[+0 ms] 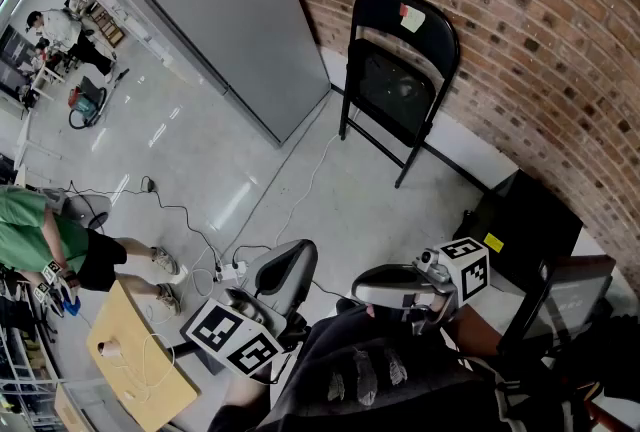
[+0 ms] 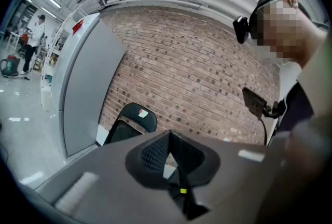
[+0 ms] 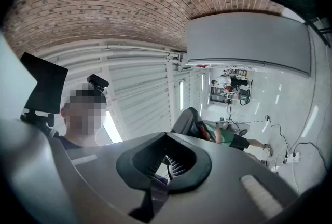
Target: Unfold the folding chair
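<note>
Far left: a bystander in a green top (image 1: 40, 235) sat beside a tan board (image 1: 135, 360), well apart from the work.
Grey panel: a tall grey panel (image 1: 230, 10) stood left of the chair, with pale floor (image 1: 330, 210) and loose cables in front of it.
Left tool: the left tool (image 2: 169, 145) was held low and close to the person's body. Its jaws were pressed together with nothing between them, and it aimed roughly toward the chair.
Task's thing: the folding chair (image 1: 400, 70) stood folded flat, black, with its seat up against its back. It leaned on the brick wall (image 1: 520, 10) with its feet on the floor, well apart from both tools.
Right tool: the right tool (image 3: 167, 145) was also close to the body. It was tilted upward and closed on nothing, so its camera looked past the chair's top rather than at it.
Far right: a black case (image 1: 525, 225) sat on the floor at the foot of the wall, right of the chair.
Step in hand: apparently the start, since the chair was untouched and no reach showed.
Next move: probably to walk both tools up to the chair and spread the jaws. One tool would likely steady the backrest rim while the other took the seat's front edge and drew it down and forward. The chair would first need tipping clear of the wall so its rear legs could swing out.
</note>
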Demonstrator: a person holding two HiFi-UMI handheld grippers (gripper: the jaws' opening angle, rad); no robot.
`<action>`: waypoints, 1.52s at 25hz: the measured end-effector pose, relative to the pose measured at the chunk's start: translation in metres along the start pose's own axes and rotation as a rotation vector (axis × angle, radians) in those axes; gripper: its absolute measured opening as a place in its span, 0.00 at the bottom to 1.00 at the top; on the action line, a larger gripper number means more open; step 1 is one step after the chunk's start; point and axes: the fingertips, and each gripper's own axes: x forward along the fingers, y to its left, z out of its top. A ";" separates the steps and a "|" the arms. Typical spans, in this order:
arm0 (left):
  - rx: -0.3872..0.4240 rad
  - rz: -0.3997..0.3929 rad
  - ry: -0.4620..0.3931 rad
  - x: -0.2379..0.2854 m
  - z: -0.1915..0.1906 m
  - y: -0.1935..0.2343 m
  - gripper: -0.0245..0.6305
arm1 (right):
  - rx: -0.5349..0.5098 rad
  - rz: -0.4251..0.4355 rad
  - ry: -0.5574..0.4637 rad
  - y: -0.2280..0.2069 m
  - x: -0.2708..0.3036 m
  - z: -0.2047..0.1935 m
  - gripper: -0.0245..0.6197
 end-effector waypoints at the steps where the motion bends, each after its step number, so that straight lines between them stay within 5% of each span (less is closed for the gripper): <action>1: 0.004 -0.006 0.007 0.010 -0.002 -0.006 0.04 | -0.006 0.001 0.003 0.002 -0.008 0.005 0.04; 6: 0.031 -0.023 0.021 0.048 -0.008 -0.030 0.04 | -0.058 -0.038 0.052 0.010 -0.039 0.017 0.04; 12: 0.018 -0.071 0.038 0.073 -0.008 -0.047 0.04 | -0.137 -0.014 0.230 0.031 -0.040 -0.002 0.04; 22: 0.065 -0.263 0.083 0.100 -0.024 -0.072 0.04 | -0.212 -0.023 0.477 0.022 -0.019 -0.015 0.04; 29: -0.008 -0.504 0.104 0.107 -0.021 -0.070 0.04 | -0.205 -0.037 0.592 0.001 0.003 -0.006 0.04; 32: 0.034 -0.614 0.115 0.103 -0.014 -0.070 0.04 | -0.197 -0.026 0.659 -0.009 0.018 -0.003 0.04; 38: 0.069 -0.624 0.094 0.103 0.003 -0.034 0.02 | -0.131 -0.069 0.699 -0.038 0.043 0.014 0.05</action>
